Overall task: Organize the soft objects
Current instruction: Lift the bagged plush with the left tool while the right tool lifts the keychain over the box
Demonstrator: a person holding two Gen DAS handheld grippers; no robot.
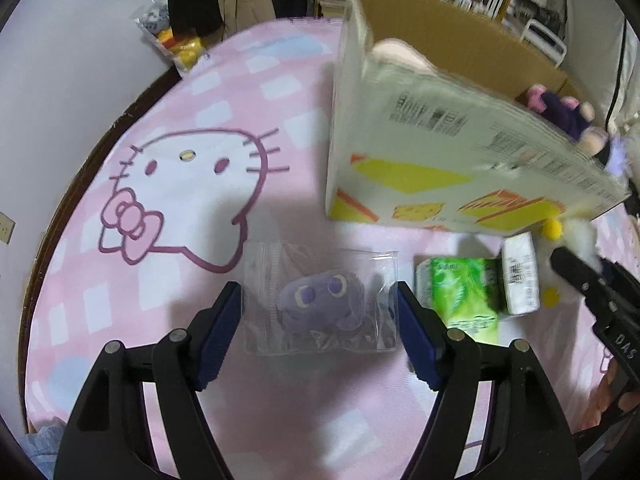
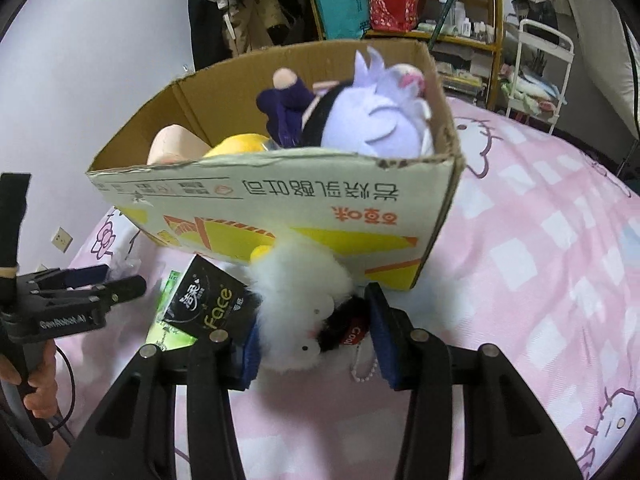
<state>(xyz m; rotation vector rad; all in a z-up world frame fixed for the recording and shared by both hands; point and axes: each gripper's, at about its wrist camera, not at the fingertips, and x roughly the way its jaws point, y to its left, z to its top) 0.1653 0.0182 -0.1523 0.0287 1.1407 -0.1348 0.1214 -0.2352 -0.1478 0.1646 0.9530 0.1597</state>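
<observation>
A purple plush in a clear zip bag lies on the pink bedsheet between the fingers of my open left gripper, which does not touch it. A cardboard box stands behind it, with several plush toys inside. My right gripper has its jaws around a white fluffy plush with yellow feet and a bead chain, just in front of the box. The pads look close to the plush; firm contact is unclear.
A green tissue pack and a white-and-black "Face" tissue pack lie beside the box. A bag of small toys sits at the bed's far corner. Shelves and a white rack stand beyond the bed.
</observation>
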